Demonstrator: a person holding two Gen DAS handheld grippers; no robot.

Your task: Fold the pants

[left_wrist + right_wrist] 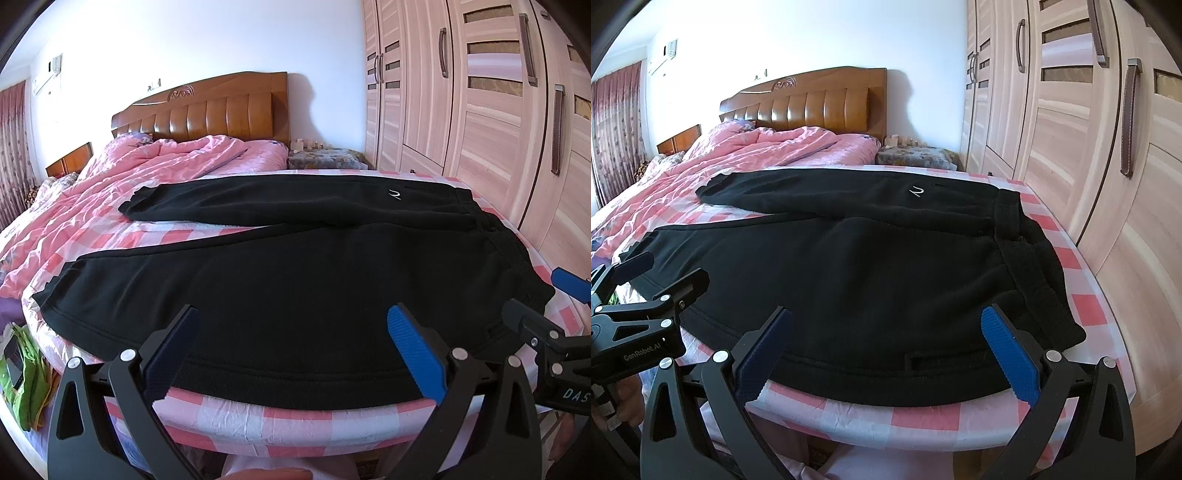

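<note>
Black pants (295, 266) lie flat on the pink checked bed sheet (295, 417), waistband to the right and both legs pointing left, slightly apart. A small white logo (916, 191) marks the far leg. My left gripper (293, 325) is open and empty, hovering over the near leg's lower edge. My right gripper (886, 325) is open and empty above the near hip area beside the waistband (1027, 266). The right gripper also shows at the right edge of the left wrist view (543, 299), and the left gripper at the left of the right wrist view (665, 273).
A rumpled pink quilt (110, 184) covers the far left of the bed, under a wooden headboard (207, 110). A wardrobe (480, 92) stands close on the right. A nightstand (325, 157) sits beyond. Green fabric (29, 384) lies low left.
</note>
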